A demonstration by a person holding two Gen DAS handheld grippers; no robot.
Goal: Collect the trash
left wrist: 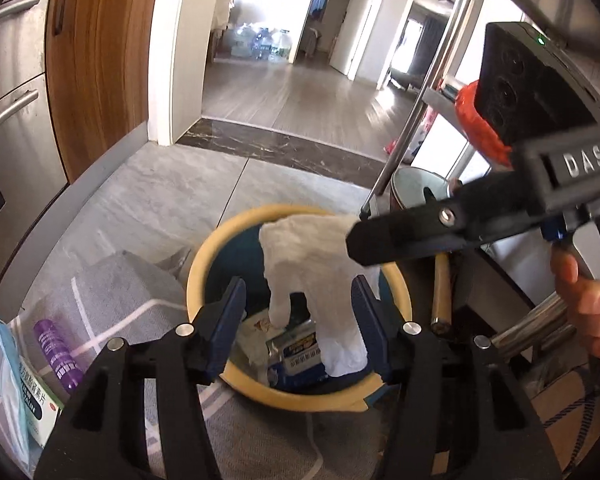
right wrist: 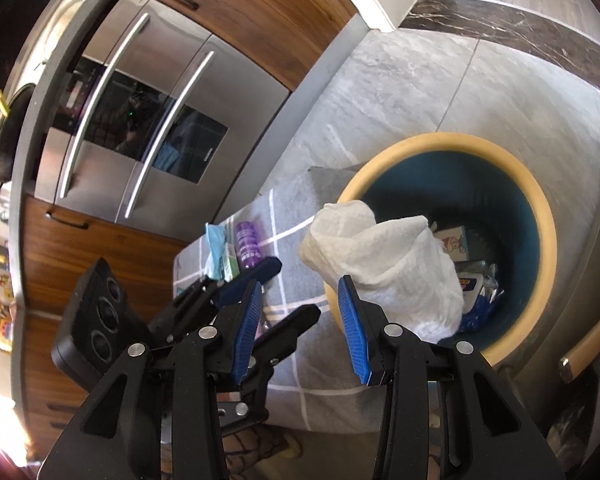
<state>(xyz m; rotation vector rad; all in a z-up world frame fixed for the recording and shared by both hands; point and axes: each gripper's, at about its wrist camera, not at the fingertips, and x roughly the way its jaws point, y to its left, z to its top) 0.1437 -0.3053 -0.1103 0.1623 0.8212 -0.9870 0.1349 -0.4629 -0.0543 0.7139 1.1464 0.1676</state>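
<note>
Several scraps already lie in the bin (left wrist: pixel 204 264); a white tissue (right wrist: pixel 384 256) hangs above its rim, apparently dropping in. Both grippers, left (left wrist: pixel 298 324) and right (right wrist: pixel 300 322), have open, empty jaws. A purple tube (left wrist: pixel 58 354) and box (left wrist: pixel 36 404) wait on the mat (left wrist: pixel 112 280).

Left wrist view: sits on the left gripper (left wrist: pixel 298 320), looking along its two fingers, tilted down over the round bin (left wrist: pixel 204 264) at lower centre; close to its rim.
Left view, far field: upper half of the frame runs through a doorway onto a wooden floor (left wrist: pixel 300 96); the right gripper (left wrist: pixel 354 240) enters from the right edge.
Right wrist view: sits on the right gripper (right wrist: pixel 300 320), aimed steeply down; bin (right wrist: pixel 540 216) at right centre, oven front (right wrist: pixel 148 120) at upper left.
Shared: the bin, the white cloth (left wrist: pixel 320 264) (right wrist: pixel 392 260) over its rim, the grey mat (left wrist: pixel 112 292) (right wrist: pixel 292 216), the purple bottle (left wrist: pixel 58 354) (right wrist: pixel 247 244).
Cross-sight: the left gripper (right wrist: pixel 284 292) shows in the right view at lower left.
</note>
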